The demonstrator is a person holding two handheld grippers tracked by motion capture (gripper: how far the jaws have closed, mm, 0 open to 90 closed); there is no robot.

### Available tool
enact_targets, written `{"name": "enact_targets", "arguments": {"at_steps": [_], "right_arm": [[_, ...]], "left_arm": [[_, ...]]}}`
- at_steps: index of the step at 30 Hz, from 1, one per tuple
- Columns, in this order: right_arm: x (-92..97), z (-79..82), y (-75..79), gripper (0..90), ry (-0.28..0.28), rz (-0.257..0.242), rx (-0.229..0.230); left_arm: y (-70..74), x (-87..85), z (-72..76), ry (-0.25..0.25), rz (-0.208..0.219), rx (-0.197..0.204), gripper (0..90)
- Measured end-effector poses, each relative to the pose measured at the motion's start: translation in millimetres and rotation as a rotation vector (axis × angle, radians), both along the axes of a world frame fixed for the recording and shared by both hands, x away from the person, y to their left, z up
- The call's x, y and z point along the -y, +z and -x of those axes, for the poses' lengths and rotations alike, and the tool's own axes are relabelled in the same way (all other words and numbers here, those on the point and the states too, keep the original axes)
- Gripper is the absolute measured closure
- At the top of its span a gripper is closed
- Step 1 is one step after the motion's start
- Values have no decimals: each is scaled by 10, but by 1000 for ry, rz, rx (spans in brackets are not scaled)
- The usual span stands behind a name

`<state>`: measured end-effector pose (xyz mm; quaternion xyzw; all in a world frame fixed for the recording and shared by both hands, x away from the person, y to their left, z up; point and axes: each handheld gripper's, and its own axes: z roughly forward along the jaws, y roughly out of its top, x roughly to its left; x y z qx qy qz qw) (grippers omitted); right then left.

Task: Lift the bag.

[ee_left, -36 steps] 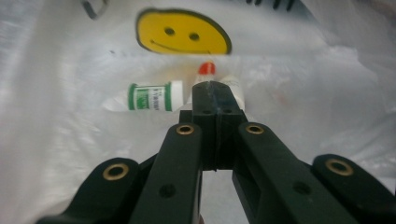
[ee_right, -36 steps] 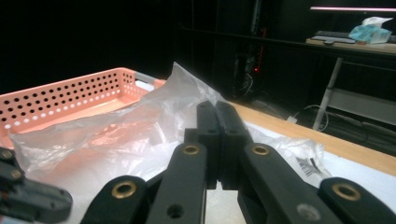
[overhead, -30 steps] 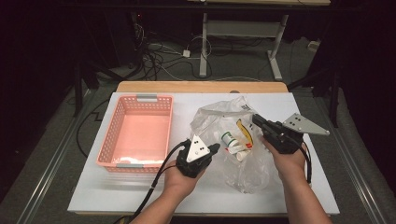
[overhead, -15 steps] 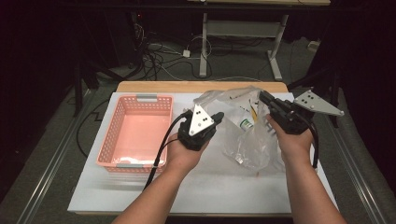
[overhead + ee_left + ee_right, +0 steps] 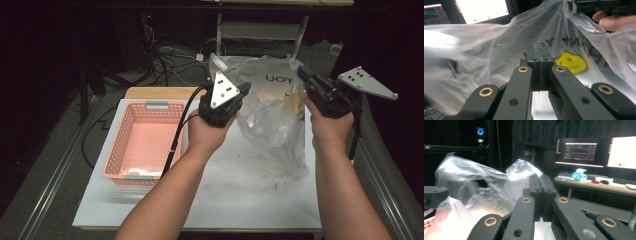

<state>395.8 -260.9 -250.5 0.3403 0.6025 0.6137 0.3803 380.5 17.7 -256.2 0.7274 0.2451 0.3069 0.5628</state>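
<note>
**Bag held up between two tongs**

Dark room, cables on the floor, a white table [image 5: 240, 190] below. Above that table hangs a clear plastic bag [image 5: 272, 115], printed with dark letters and a yellow smiley [image 5: 570, 62]. It is off the surface along its top, and its lower corner reaches down toward the table's right part.

Left tongs [image 5: 239, 95] have their jaws closed tight on the bag's left upper edge; in the left gripper view the film is pinched between the two black jaws, and the rest of the bag spreads out behind them. Right tongs [image 5: 304, 75] are closed as well, jaws pressed together on the bag's right upper edge, with crumpled film bunched around the jaw tips in the right gripper view. The two tongs are apart, with the bag's top stretched between them.

Something yellowish shows through the film inside the bag, too blurred to name.

A pink basket [image 5: 145, 142] stands on the table's left part, just beside the left forearm and well clear of the bag. Behind the table stand a wooden board's edge [image 5: 160, 93] and a metal frame [image 5: 260, 30]. Monitors [image 5: 580, 152] glow on a desk in the right gripper view.
</note>
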Motion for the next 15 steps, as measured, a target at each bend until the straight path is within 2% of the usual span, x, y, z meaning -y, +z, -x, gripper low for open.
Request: {"name": "enact_targets", "arguments": {"at_steps": [3, 6, 9, 15], "right_arm": [[100, -49, 87, 900, -25, -22, 10], [170, -66, 138, 900, -33, -31, 14], [202, -79, 103, 900, -38, -24, 1], [189, -145, -158, 900, -45, -4, -51]], "left_arm": [[116, 18, -77, 12, 3, 22, 886], [178, 11, -133, 17, 20, 23, 886], [126, 11, -170, 20, 16, 8, 886], [-87, -44, -202, 16, 24, -48, 875]]}}
